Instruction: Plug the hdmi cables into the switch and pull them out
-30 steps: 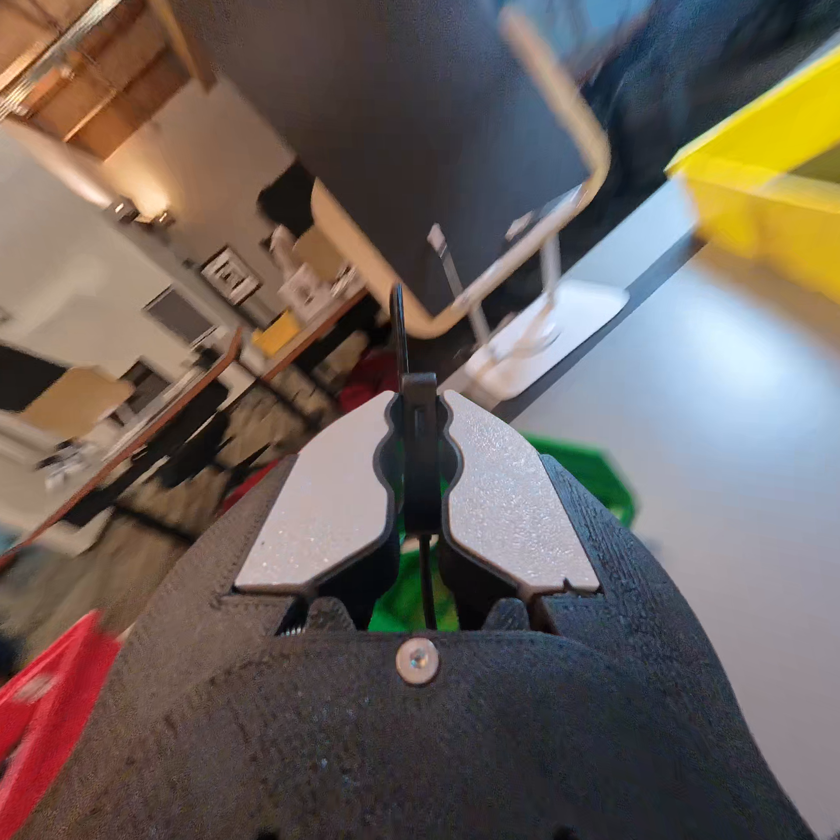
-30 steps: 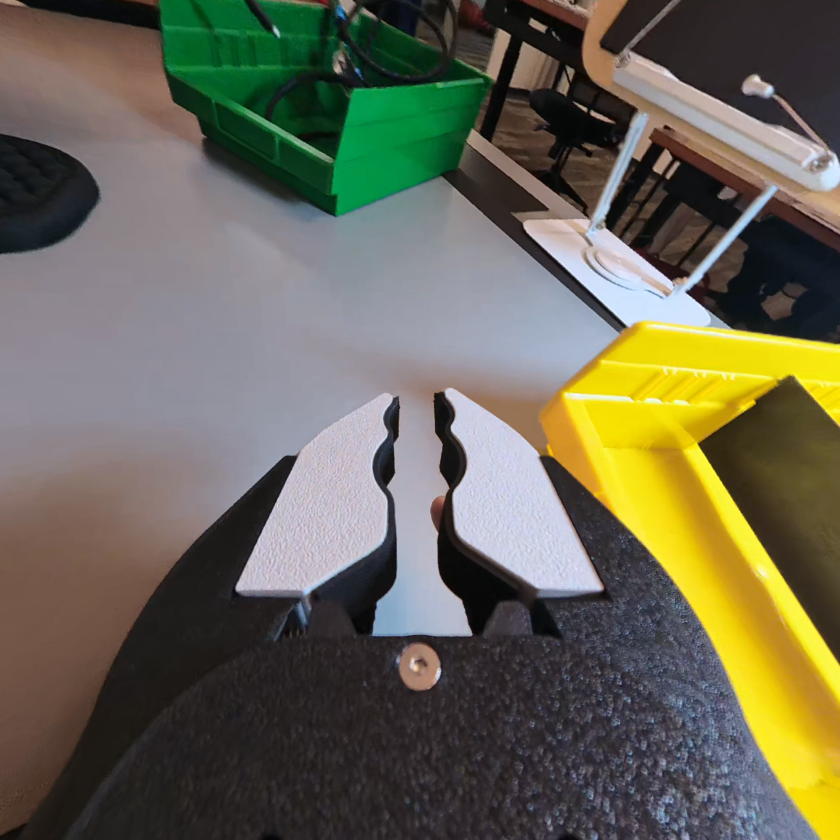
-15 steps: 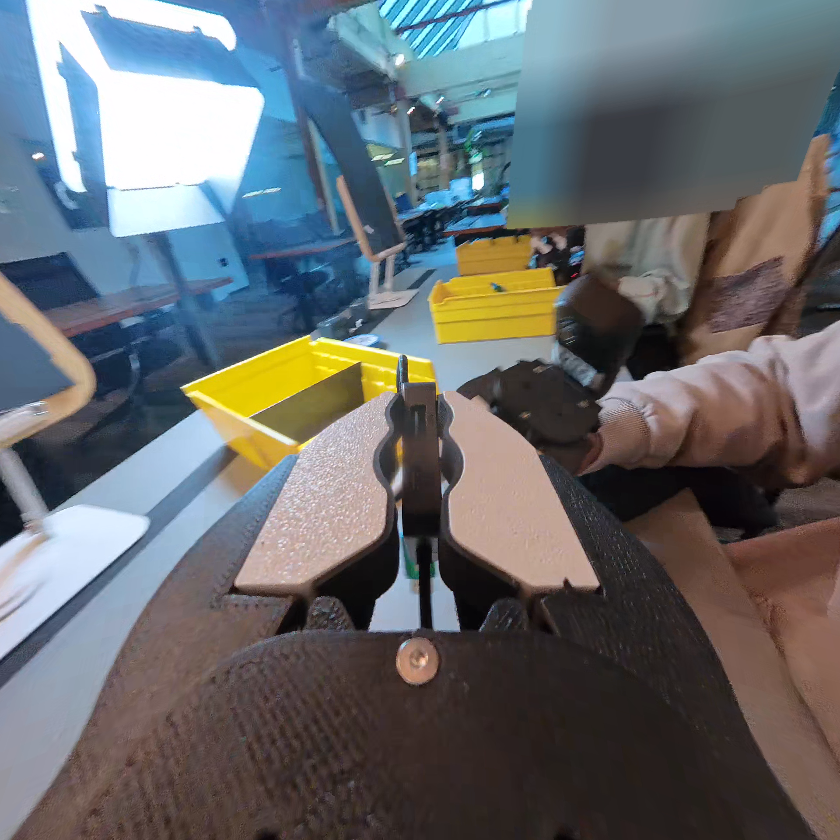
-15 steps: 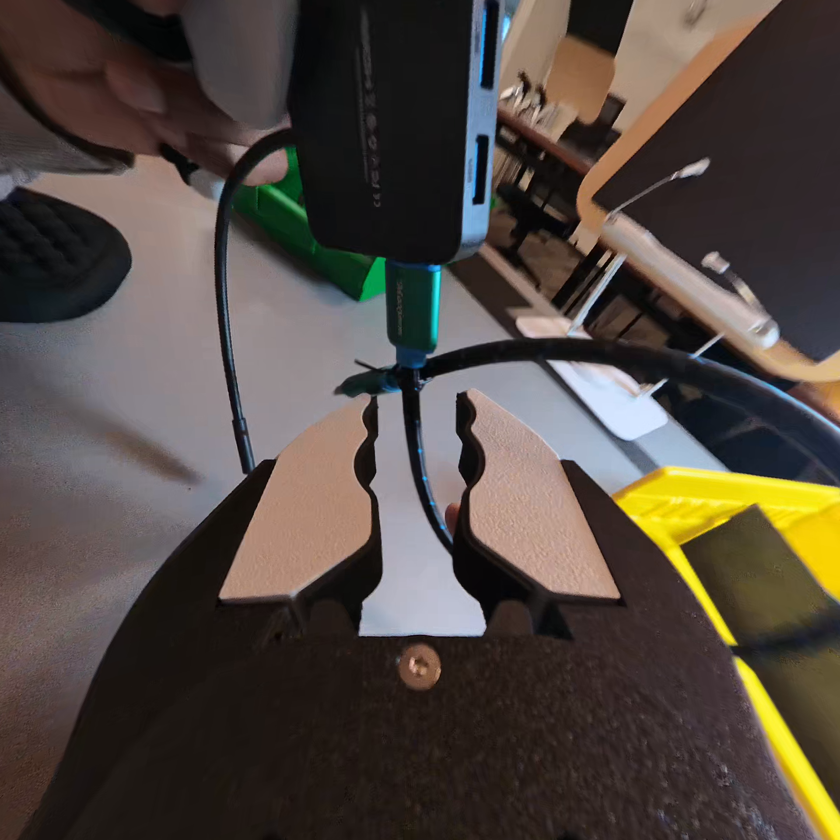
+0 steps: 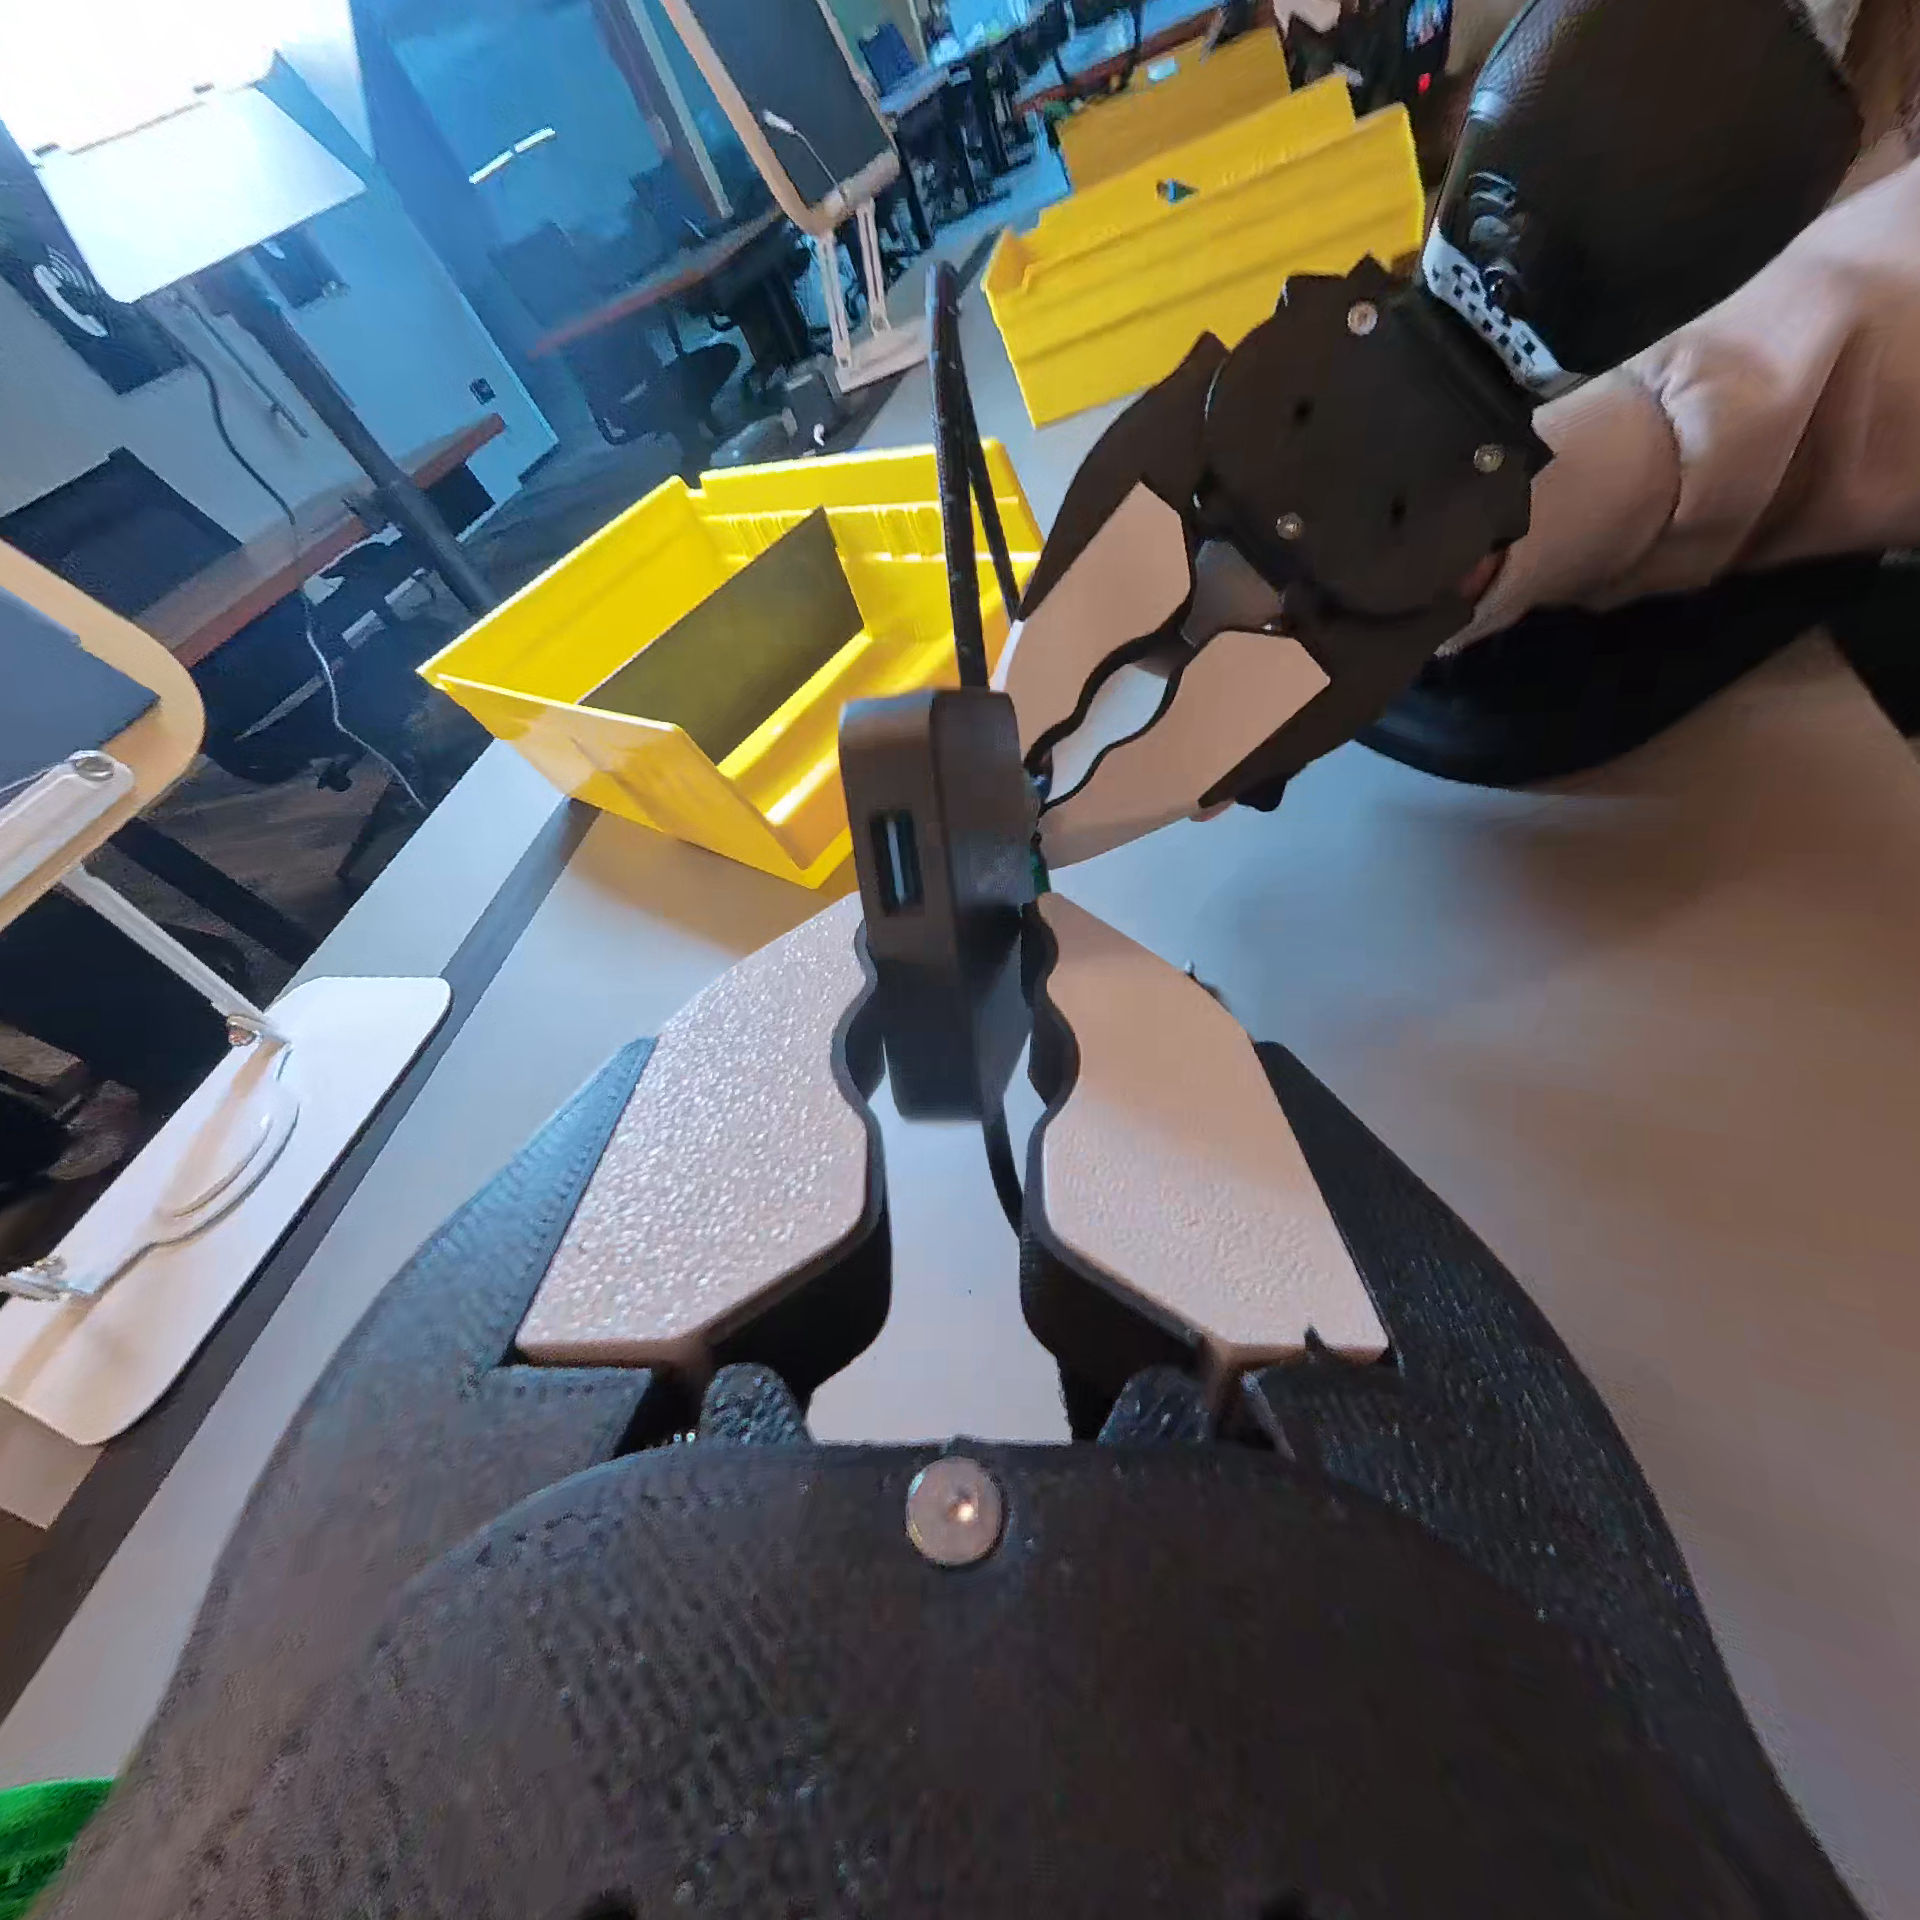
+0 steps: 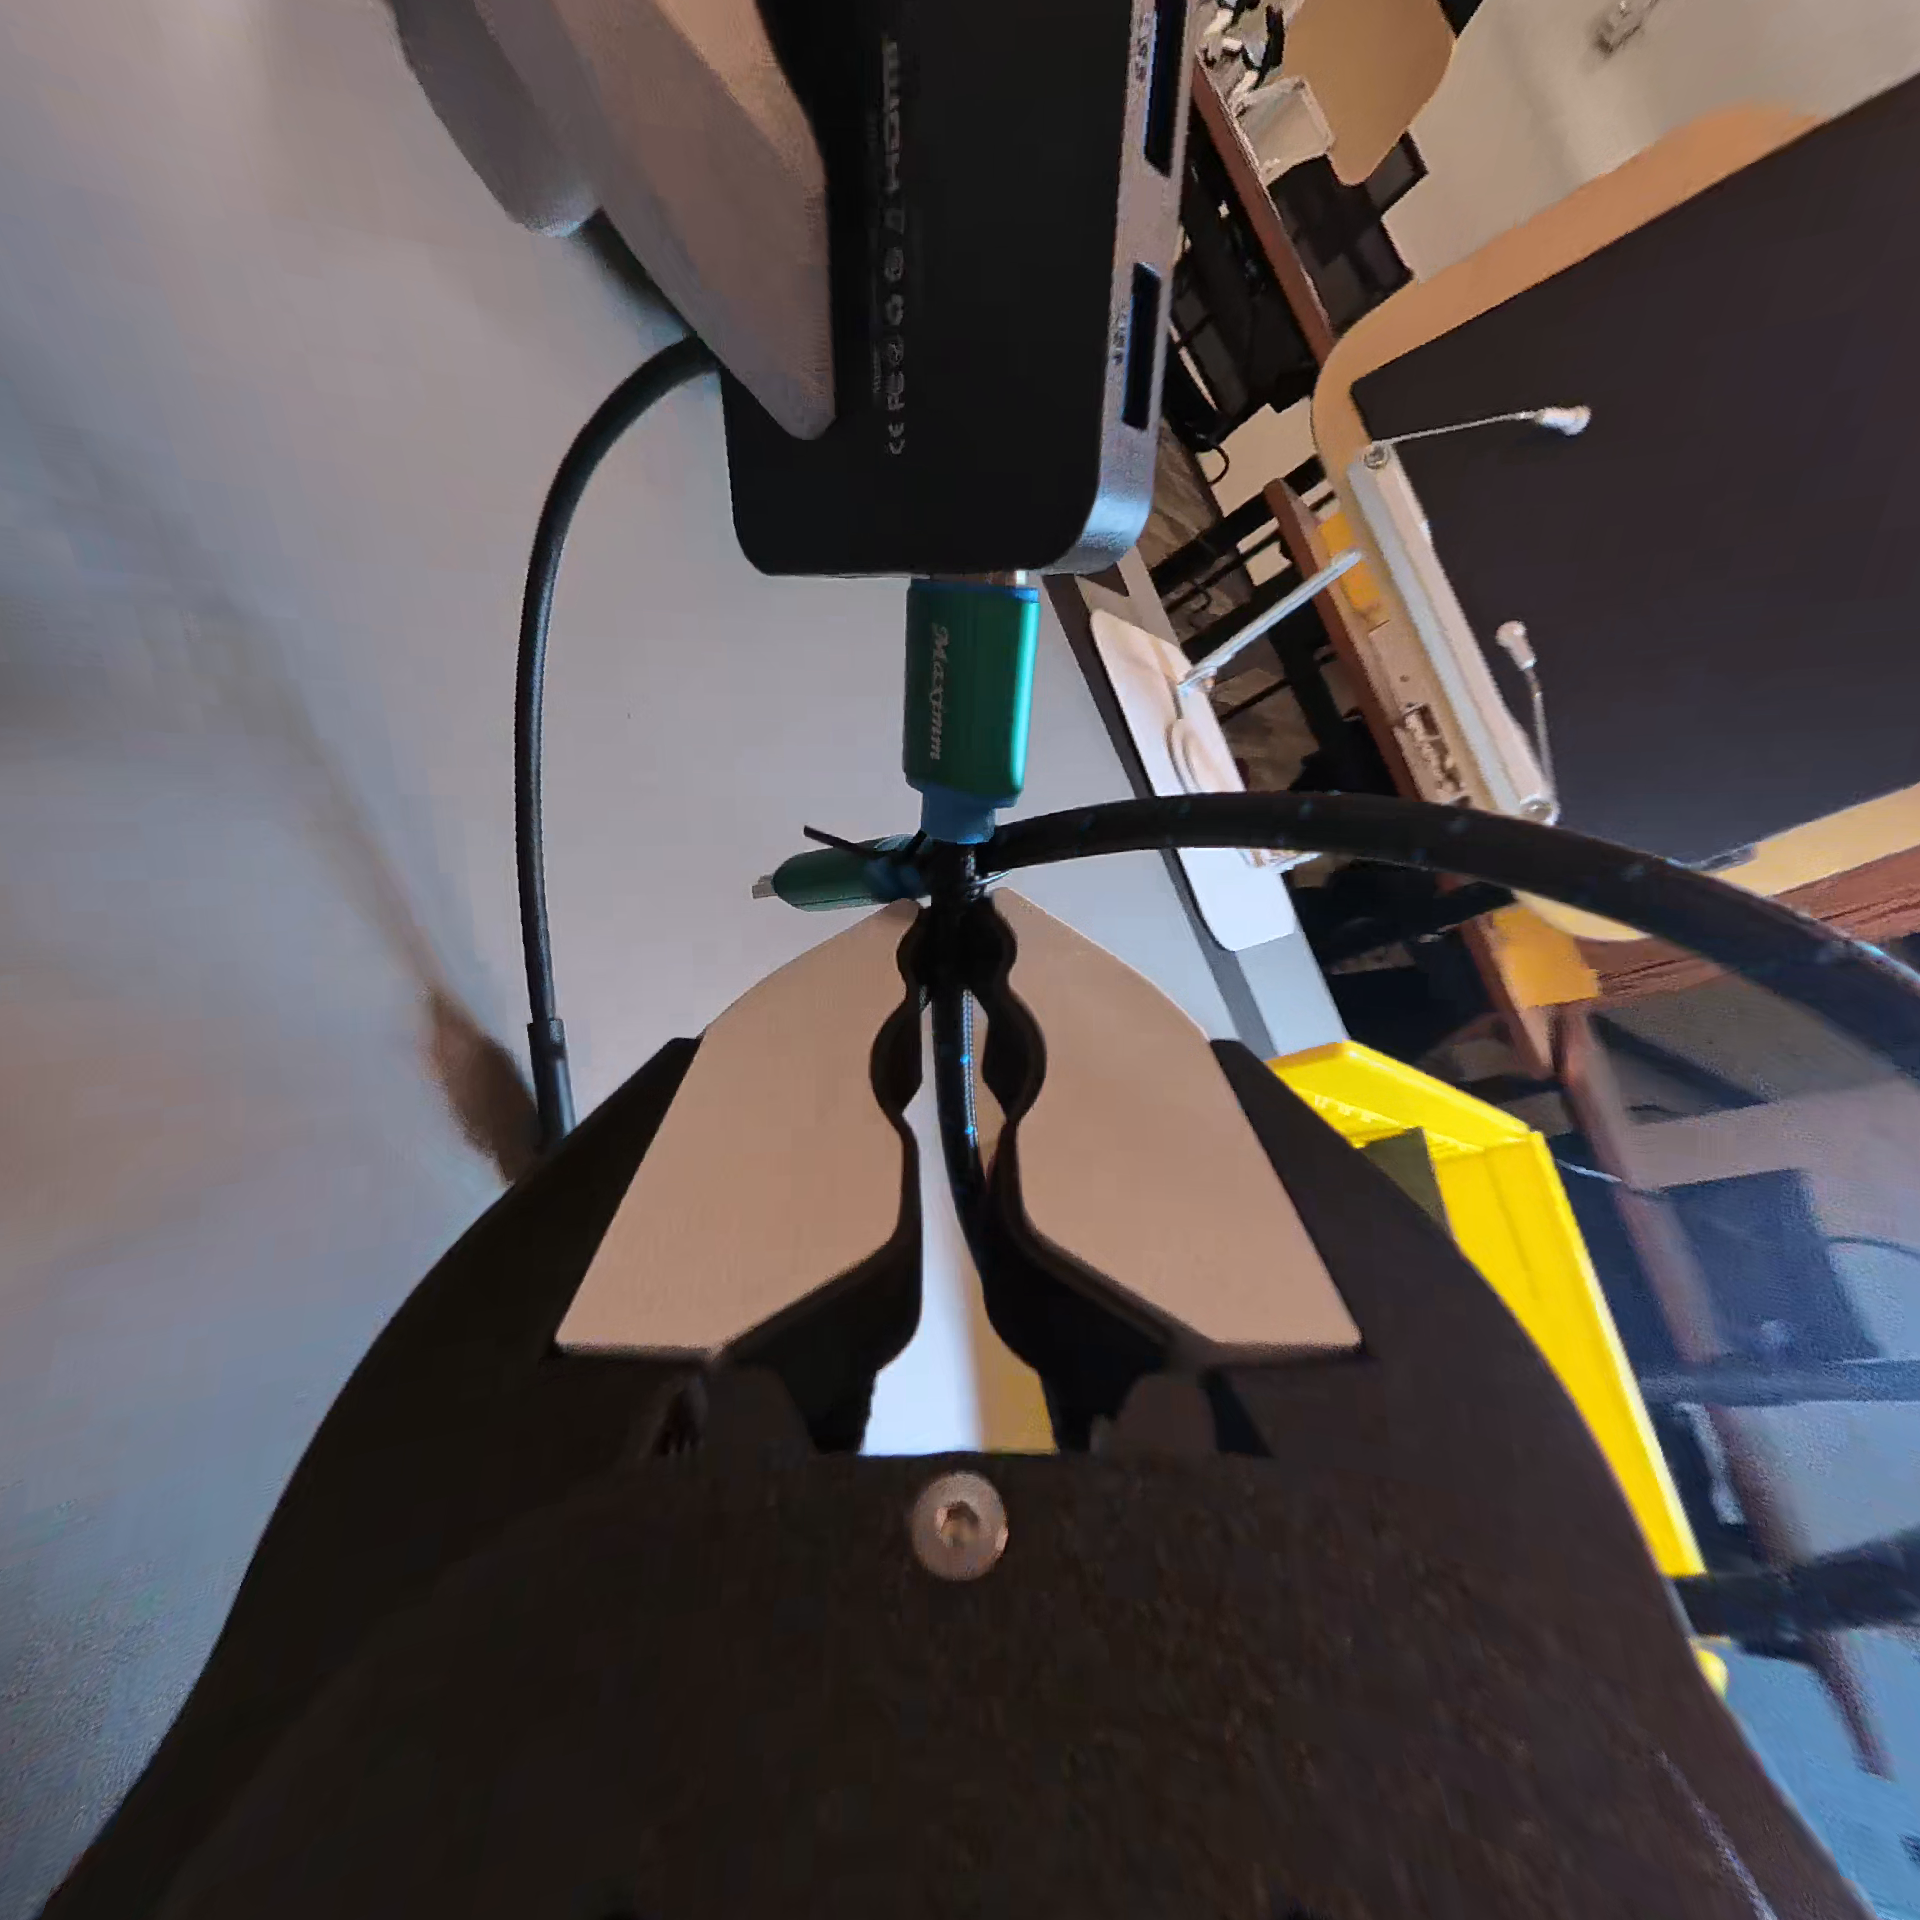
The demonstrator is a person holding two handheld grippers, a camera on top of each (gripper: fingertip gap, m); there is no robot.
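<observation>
My left gripper point(image 5: 951, 925) is shut on the dark switch point(image 5: 914, 810) and holds it upright above the grey table point(image 5: 1507, 1039). In the right wrist view the switch point(image 6: 935, 312) hangs at top centre with a green HDMI plug point(image 6: 966, 696) seated in its lower end. My right gripper point(image 6: 961, 914) is shut on the black braided HDMI cable point(image 6: 1455, 831) just below that plug. A second green plug point(image 6: 831, 878) is tied to the cable beside it. The right gripper also shows in the left wrist view point(image 5: 1039, 790), just behind the switch. The switch's own thin cable point(image 6: 535, 727) loops down at left.
A yellow bin point(image 5: 727, 675) with a dark divider stands at the table's far edge, behind the switch. More yellow bins point(image 5: 1195, 260) sit farther back. A white lamp base point(image 5: 208, 1143) rests at the left edge. A person's hand point(image 5: 1766, 416) holds the right gripper. Across from one pair of fingers to the other is roughly 8 cm.
My right gripper was open around the cable and has shut on it below the green plug. It has come closer to the switch. The left gripper has tilted with the switch in it.
</observation>
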